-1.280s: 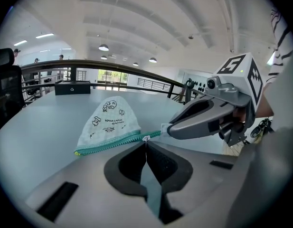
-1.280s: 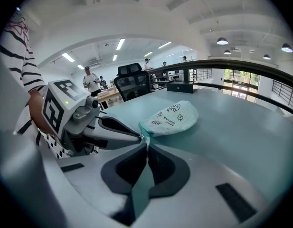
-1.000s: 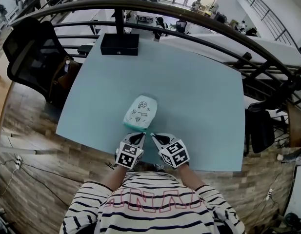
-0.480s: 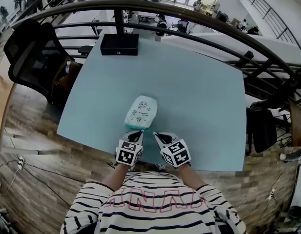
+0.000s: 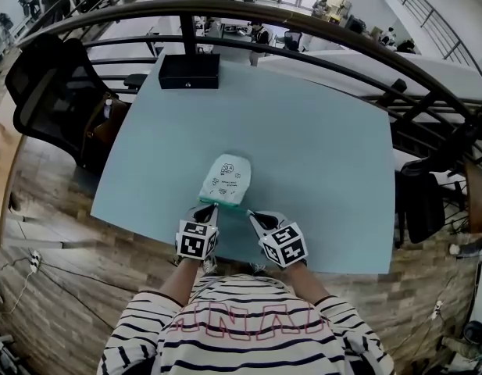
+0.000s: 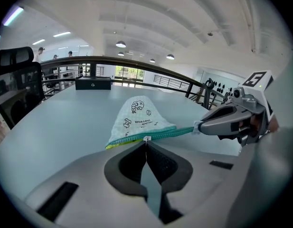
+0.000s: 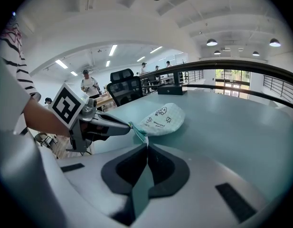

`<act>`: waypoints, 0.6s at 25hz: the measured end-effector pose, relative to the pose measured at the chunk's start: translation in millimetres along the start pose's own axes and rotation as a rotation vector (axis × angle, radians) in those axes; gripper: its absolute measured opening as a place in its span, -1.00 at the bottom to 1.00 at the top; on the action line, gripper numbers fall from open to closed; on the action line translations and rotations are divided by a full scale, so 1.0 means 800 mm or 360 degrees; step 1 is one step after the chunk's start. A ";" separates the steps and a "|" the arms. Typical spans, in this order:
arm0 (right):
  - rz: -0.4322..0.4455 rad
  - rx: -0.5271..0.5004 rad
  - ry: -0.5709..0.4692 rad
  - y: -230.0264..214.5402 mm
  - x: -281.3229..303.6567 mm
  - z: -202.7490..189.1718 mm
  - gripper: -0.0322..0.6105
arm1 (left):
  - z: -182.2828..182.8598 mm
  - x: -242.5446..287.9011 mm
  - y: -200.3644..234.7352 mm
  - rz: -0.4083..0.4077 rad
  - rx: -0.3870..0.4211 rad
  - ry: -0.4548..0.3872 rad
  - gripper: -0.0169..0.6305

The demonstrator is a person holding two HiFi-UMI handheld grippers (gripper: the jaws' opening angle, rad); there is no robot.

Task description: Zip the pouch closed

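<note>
the left hand-held gripper (image 5: 211,208) has slid toward frame left. it and the right hand-held gripper (image 5: 252,216) both clench the pouch (image 5: 226,178) at its near edge. the pouch lies on a pale teal tabletop (image 5: 319,155), with a dark railing (image 5: 303,18) curving across the top.

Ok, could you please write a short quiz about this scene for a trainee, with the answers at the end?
1. True or false: the pouch lies on the teal table, near the edge closest to the person.
2. Choose one. The left gripper is: A) open and empty; B) shut on the pouch's teal zipper edge; C) shut on a chair.
3. Short answer: what grips the other end of that zipper edge?

Key
1. True.
2. B.
3. The right gripper, also shut.
</note>
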State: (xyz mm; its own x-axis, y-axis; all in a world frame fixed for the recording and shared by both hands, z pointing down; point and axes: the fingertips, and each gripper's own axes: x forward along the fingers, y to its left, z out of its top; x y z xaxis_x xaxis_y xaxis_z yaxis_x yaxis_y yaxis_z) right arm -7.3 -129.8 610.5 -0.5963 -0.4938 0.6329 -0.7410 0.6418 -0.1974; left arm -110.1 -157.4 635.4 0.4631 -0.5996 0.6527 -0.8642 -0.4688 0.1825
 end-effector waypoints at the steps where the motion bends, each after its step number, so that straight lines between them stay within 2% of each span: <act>1: -0.0003 0.0000 0.0000 -0.001 0.000 0.001 -0.80 | 0.000 0.000 0.001 0.0006 0.0000 0.0002 -0.86; 15: -0.0029 0.0024 0.0013 -0.013 -0.002 0.000 -0.80 | 0.003 -0.003 0.045 0.0108 0.0000 0.0024 -0.87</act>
State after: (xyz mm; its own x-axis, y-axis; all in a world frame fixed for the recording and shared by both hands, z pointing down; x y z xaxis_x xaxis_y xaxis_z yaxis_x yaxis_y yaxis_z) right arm 1.3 -135.4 611.4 -0.5800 -0.5005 0.6427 -0.7564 0.6239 -0.1967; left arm -141.8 -174.3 638.8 0.4004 -0.6201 0.6747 -0.8936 -0.4273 0.1375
